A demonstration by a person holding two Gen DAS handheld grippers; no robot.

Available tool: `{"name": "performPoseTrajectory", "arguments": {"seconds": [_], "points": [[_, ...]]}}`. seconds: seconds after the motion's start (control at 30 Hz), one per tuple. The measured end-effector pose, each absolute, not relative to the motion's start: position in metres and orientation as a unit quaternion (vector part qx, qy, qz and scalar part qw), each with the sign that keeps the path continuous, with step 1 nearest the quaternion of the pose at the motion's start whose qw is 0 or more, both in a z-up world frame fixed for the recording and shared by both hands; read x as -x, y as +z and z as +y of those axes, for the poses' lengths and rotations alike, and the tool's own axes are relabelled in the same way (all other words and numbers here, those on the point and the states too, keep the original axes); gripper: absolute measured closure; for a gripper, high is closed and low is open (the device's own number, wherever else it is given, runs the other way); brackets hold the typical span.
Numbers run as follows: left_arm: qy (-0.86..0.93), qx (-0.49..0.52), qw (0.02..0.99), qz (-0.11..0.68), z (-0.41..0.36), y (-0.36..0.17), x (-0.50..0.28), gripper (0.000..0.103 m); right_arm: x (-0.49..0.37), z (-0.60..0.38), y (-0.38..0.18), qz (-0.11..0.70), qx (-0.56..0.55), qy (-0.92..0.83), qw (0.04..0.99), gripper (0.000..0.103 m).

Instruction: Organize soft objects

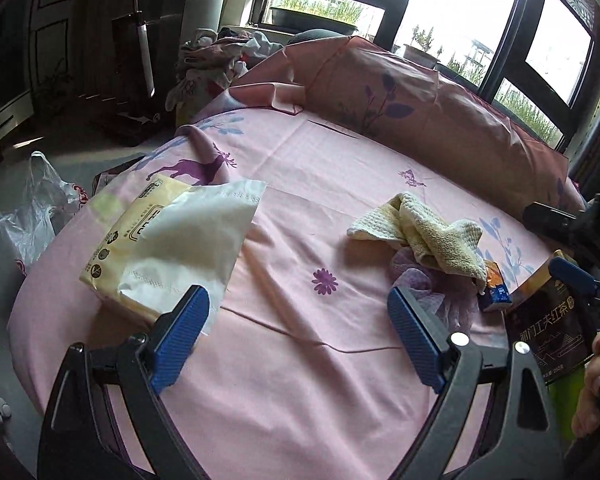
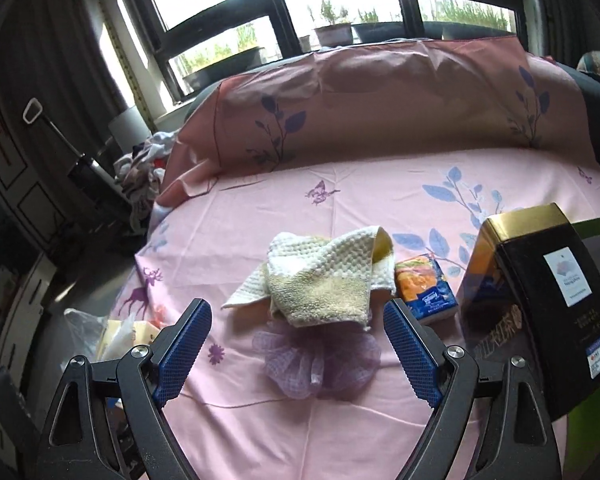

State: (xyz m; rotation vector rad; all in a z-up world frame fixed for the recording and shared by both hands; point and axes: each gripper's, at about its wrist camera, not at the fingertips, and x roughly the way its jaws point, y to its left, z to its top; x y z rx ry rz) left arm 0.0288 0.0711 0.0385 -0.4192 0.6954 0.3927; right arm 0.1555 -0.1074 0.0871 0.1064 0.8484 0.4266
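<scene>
A crumpled cream towel (image 2: 320,276) lies mid-bed, partly over a purple mesh bath pouf (image 2: 320,364). Both also show in the left wrist view, the towel (image 1: 424,232) above the pouf (image 1: 424,284). A yellow tissue pack (image 1: 140,240) with a white tissue (image 1: 196,236) pulled out lies at the bed's left edge. My left gripper (image 1: 296,320) is open and empty over bare sheet between the pack and the pouf. My right gripper (image 2: 296,334) is open and empty, with the pouf and towel just ahead between its fingers.
A small blue-orange tissue packet (image 2: 426,288) lies right of the towel. A dark tea box (image 2: 540,312) stands at the right. The pink sheet (image 2: 340,432) ends at a pillow (image 2: 380,96). A plastic bag (image 1: 32,208) lies on the floor at left, with a clothes pile (image 1: 216,56) beyond.
</scene>
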Motion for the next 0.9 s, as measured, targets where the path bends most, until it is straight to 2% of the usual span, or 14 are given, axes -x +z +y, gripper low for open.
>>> {"name": "performPoseTrajectory", "arguments": {"seconds": [0.1,0.27,0.3,0.33,0.37,0.43,0.47,0.9], "points": [[0.179,0.221,0.896,0.341,0.079,0.037,-0.028,0.013,-0.193,-0.084,0.065,0.447,-0.043,0.188,0.874,0.014],[0.171,0.234,0.890,0.352,0.083,0.035,-0.032,0.013,-0.234,-0.047,0.025,0.493,0.033,0.143,0.858,0.015],[0.166,0.234,0.891,0.352,0.083,0.035,-0.032,0.013,-0.239,-0.043,0.019,0.495,0.039,0.138,0.857,0.018],[0.161,0.233,0.892,0.353,0.082,0.035,-0.033,0.013,-0.242,-0.040,0.015,0.493,0.047,0.128,0.859,0.033],[0.158,0.230,0.893,0.354,0.081,0.036,-0.033,0.013,-0.245,-0.038,0.011,0.490,0.058,0.115,0.862,0.056],[0.155,0.227,0.894,0.354,0.079,0.036,-0.034,0.013,-0.249,-0.039,0.006,0.489,0.063,0.107,0.863,0.080],[0.153,0.226,0.894,0.355,0.078,0.035,-0.034,0.013,-0.250,-0.038,0.008,0.489,0.057,0.119,0.862,0.085],[0.157,0.228,0.890,0.361,0.081,0.033,-0.032,0.013,-0.175,-0.101,0.149,0.320,-0.026,0.205,0.925,0.087]]}}
